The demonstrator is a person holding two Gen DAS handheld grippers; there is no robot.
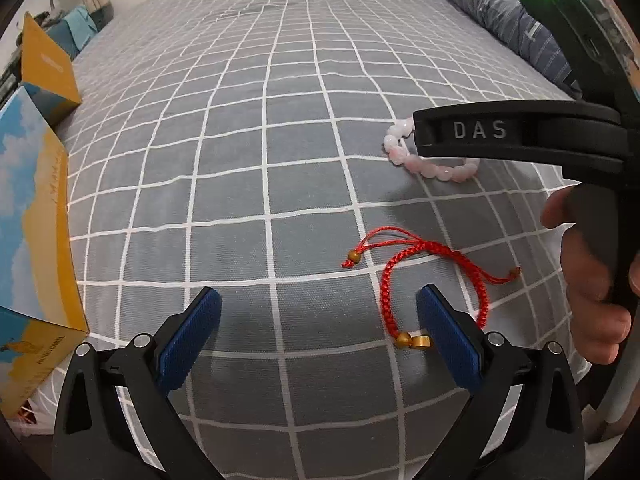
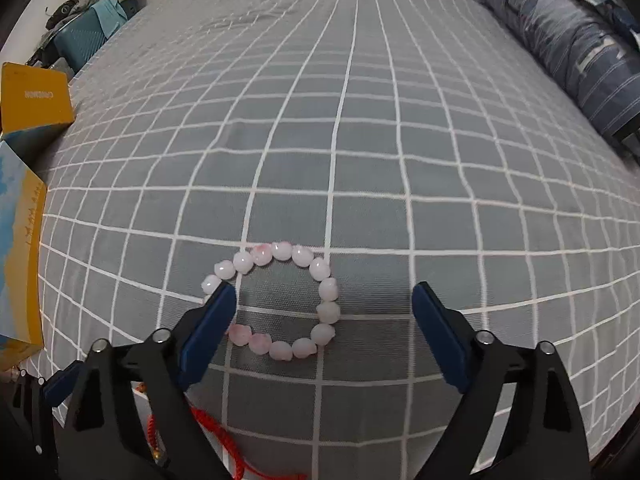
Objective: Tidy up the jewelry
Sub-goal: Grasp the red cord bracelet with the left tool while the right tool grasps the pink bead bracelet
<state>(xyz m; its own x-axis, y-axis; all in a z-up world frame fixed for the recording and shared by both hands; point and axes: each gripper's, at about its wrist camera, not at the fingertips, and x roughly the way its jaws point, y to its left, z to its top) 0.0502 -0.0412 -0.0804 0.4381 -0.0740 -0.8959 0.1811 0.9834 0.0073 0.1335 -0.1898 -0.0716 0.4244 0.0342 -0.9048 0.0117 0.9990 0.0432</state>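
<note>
A red braided cord bracelet (image 1: pixel 434 280) with gold beads lies on the grey checked bedsheet, just ahead of my left gripper's right finger. My left gripper (image 1: pixel 318 316) is open and empty, low over the sheet. A pink bead bracelet (image 2: pixel 280 300) lies in a ring on the sheet; it also shows in the left wrist view (image 1: pixel 424 160), partly behind the right gripper's finger. My right gripper (image 2: pixel 324 312) is open and empty, its left finger over the ring's left side. The red bracelet (image 2: pixel 208 424) shows behind that finger.
A yellow and blue box (image 1: pixel 36 240) and a smaller yellow box (image 1: pixel 48 64) stand at the left edge of the bed. A folded blue striped quilt (image 2: pixel 560 40) lies along the right. A teal case (image 2: pixel 84 40) sits beyond the bed's far left.
</note>
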